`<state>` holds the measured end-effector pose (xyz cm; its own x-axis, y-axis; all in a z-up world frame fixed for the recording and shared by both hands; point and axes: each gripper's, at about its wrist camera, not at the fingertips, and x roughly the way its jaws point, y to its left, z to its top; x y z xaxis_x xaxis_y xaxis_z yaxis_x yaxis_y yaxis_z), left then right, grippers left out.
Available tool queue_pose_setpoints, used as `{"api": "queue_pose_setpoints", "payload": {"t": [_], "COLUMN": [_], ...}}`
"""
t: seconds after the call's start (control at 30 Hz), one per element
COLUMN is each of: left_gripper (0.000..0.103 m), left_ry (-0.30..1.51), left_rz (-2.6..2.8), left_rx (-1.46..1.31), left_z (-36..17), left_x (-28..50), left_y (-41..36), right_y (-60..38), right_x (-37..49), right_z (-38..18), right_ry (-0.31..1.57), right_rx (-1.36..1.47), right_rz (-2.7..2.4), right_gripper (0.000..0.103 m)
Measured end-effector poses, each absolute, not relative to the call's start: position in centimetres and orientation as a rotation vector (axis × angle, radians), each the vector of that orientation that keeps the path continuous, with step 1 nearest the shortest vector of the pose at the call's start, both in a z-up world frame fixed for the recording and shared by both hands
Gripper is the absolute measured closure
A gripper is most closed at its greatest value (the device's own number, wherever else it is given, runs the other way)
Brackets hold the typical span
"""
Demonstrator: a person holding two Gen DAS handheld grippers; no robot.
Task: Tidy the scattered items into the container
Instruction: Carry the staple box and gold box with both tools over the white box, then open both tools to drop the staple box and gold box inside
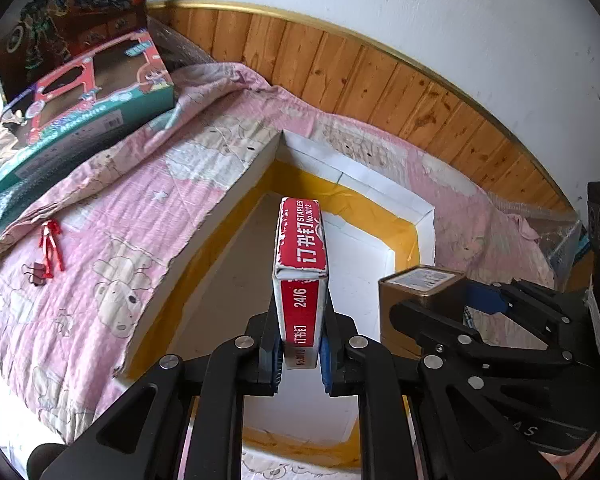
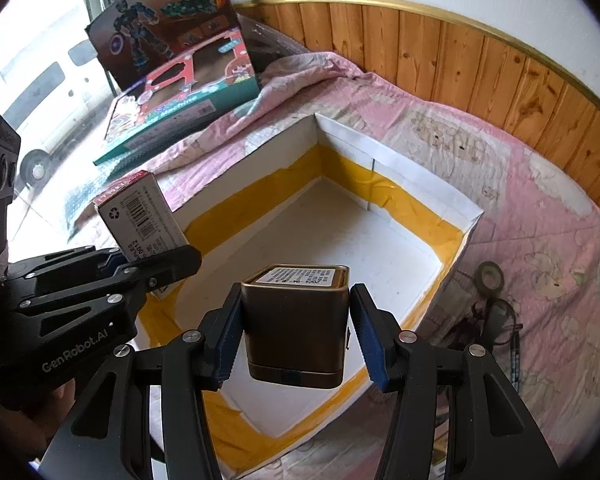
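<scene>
The left gripper (image 1: pixel 298 356) clenches a red staples box (image 1: pixel 300 276) above the white container (image 2: pixel 400 176), whose floor lies bare between yellow-taped walls. The right gripper (image 2: pixel 296 344) holds a brown tin (image 2: pixel 296 328) over the near rim, though contact on its right side is unclear. A dark tangle (image 2: pixel 496 312) on the bed's pink quilt (image 2: pixel 540 240) is hard to identify.

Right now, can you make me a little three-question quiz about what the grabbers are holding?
1. True or false: the left gripper holds a red staples box.
2. What does the right gripper hold: A) a roll of tape, B) a brown square tin, C) a binder clip?
3. Fill in: both items hang above the white ____ with yellow tape inside.

Key: 1 true. 2 B. 3 box.
</scene>
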<state>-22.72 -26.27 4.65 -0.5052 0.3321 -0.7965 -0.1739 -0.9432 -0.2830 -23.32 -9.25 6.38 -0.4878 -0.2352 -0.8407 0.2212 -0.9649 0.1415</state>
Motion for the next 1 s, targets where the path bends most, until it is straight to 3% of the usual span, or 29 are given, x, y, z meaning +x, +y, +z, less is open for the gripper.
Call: {"api": "queue_pose_setpoints", "payload": {"t": [1.0], "left_gripper": [0.088], "left_ry": [-0.241], "left_rz": [2.263], "left_rx": [-1.755], "left_z": [-3.0], "left_x": [-35.0], "left_y": [-22.8], "right_y": [-7.3], "right_x": [-33.4], "right_z": [-0.8], "right_ry": [0.186], "right_rx": [1.675], "right_rz": [-2.406], "right_gripper": [0.047]}}
